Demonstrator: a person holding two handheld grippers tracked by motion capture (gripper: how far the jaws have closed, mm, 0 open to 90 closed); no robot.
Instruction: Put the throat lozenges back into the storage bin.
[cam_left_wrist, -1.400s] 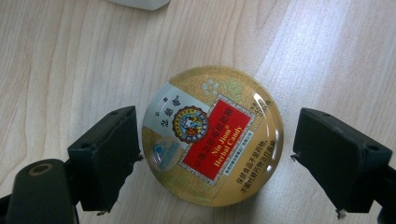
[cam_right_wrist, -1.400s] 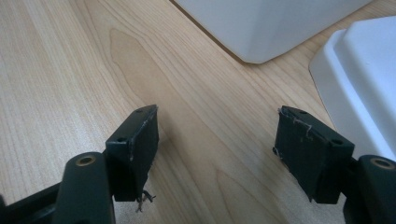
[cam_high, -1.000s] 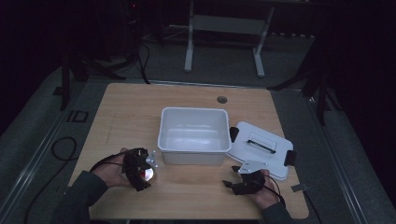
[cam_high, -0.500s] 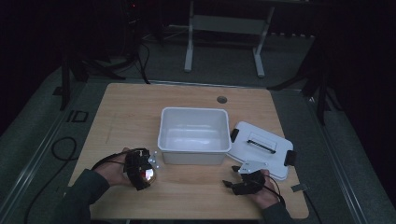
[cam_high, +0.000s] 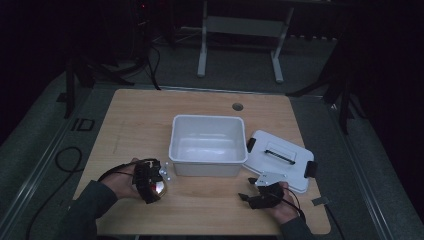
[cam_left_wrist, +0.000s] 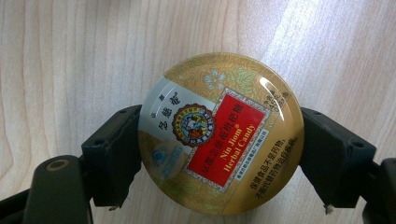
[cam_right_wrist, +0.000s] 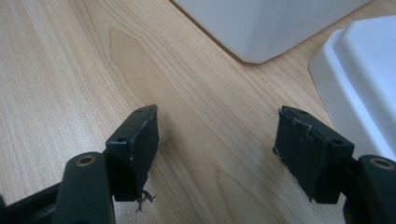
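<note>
Clamping the round candy tin (cam_left_wrist: 220, 134), left gripper (cam_left_wrist: 219, 154) spread wide.

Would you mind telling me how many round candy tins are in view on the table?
1. The round candy tin sits between the jaws of the left gripper, near the table's front left, beside the white bin. None shows inside the bin.

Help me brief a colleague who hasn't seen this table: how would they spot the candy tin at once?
Start from the white tub in the middle of the wooden table. Just off its near left corner, the left gripper grips a round tin between its jaws. It is the only gold thing there, with a red label reading Nin Jiom Herbal Candy.
</note>
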